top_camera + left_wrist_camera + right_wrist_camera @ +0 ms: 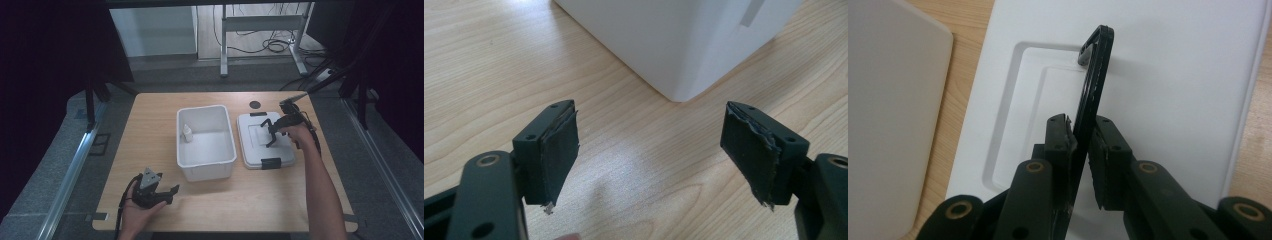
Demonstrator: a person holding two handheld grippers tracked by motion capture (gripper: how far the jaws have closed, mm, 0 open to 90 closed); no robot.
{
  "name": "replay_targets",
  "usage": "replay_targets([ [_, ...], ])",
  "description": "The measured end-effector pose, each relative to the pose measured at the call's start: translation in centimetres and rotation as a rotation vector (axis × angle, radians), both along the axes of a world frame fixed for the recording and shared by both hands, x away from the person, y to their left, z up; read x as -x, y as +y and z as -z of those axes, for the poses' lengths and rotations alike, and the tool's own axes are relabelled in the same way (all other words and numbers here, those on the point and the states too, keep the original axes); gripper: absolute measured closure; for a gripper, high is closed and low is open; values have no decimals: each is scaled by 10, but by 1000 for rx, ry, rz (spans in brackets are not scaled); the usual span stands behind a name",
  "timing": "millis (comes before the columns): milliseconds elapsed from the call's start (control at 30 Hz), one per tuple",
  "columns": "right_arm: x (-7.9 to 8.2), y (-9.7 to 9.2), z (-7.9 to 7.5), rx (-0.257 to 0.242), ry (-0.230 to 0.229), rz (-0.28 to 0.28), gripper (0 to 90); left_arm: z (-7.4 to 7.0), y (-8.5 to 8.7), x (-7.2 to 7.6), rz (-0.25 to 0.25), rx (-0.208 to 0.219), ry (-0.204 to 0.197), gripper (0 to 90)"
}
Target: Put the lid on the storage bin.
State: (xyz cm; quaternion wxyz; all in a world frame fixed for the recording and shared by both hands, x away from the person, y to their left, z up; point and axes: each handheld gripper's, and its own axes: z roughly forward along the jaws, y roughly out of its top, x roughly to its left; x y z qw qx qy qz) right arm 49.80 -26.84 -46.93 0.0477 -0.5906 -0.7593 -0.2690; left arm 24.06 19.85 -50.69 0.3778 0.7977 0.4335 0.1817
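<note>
Halfway at best, judging from the layout. Covering the bin (207, 172) looking like the work in hand. Already gripping the handle (1093, 85) of the lid (255, 147) with the right hand-held gripper (272, 134), clamped shut on the thin black bar from both sides, as seen clearly in the right gripper view. Not yet lifting the lid: lying flat on the worktop (150, 150), just beside the bin on its right, with a narrow strip of wood between. Holding the left hand-held gripper (172, 192) wide open with nothing between the pads, low over the worktop near the bin's near left corner, not touching it. Leaving the bin uncovered for now, standing in the middle of the worktop, with a small white bottle (187, 132) upright inside, close to the left wall.

Probably remaining: raising the lid by the handle, carrying it over to the left, lowering it level onto the rim, then snapping down the two black clips (270, 163) at the lid's short ends. Possibly needing the left hand-held gripper for steadying the bin meanwhile. Worth watching for the lid tilting while hanging from one thin handle.
</note>
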Motion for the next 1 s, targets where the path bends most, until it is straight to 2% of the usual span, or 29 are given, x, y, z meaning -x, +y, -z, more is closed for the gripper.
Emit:
replay_targets([
  [233,1,-2,-2,-11,25,52,849,1,-1,0,4,-7,3,234],
  [267,3,-2,-6,13,14,64,850,1,-1,0,4,-7,3,234],
  [367,5,-2,-11,27,21,65,852,2,-1,-1,4,-8,4,234],
  [433,9,-3,-24,25,3,72,853,1,-2,0,5,-9,2,234],
  [500,11,-3,-28,29,-2,73,852,1,-2,0,7,-8,2,234],
  [567,15,-2,-43,39,-22,71,853,1,-2,0,8,-9,2,234],
  [700,18,-2,-55,42,-38,70,853,1,-3,0,8,-10,3,234],
  [733,20,-3,-64,41,-52,71,853,2,-3,0,8,-9,4,234],
  [767,20,-3,-64,41,-52,71,853,2,-2,0,8,-9,5,234],
  [800,23,-5,-73,38,-60,78,853,2,-2,0,7,-10,7,235],
  [833,23,-5,-73,38,-60,78,853,2,-2,0,7,-10,7,234],
  [867,26,-8,-83,36,-65,83,853,2,-2,0,7,-11,8,235],
  [1000,33,-12,-98,22,-79,94,853,3,-2,0,6,-9,12,235],
])
